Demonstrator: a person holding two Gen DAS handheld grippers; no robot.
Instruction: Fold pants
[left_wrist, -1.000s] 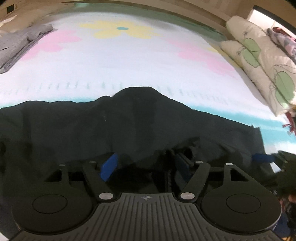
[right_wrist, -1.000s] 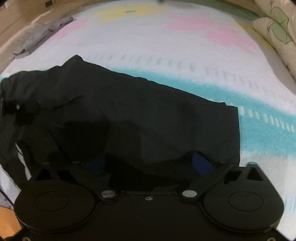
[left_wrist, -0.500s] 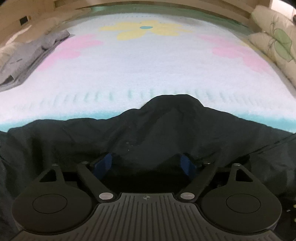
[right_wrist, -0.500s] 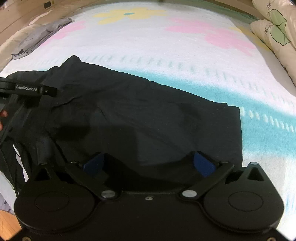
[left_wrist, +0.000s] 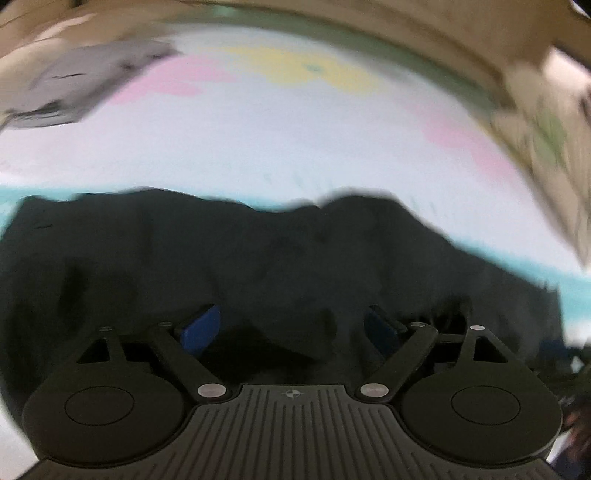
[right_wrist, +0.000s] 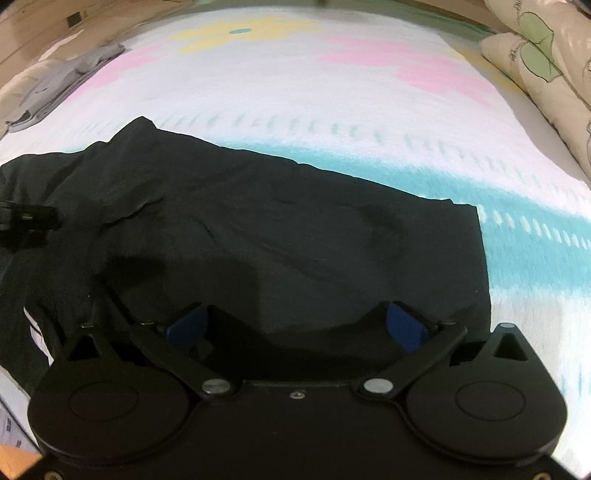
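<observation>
Black pants lie flat across the flowered blanket, with one straight hem edge at the right. My right gripper hovers over their near edge, open, blue pads wide apart and nothing pinched. In the blurred left wrist view, my left gripper is also open over the pants, with only dark cloth lying below its spread pads. The left gripper shows as a black bar at the left edge of the right wrist view, over the crumpled end of the pants.
A folded grey garment lies at the far left of the bed, and leaf-print pillows are stacked at the far right. A strip of paper and orange floor show past the bed's near left corner.
The left jaws have spread wider and the left view has swung sideways along the pants, now blurred. The right gripper's pads stand slightly wider; it has stayed in place.
</observation>
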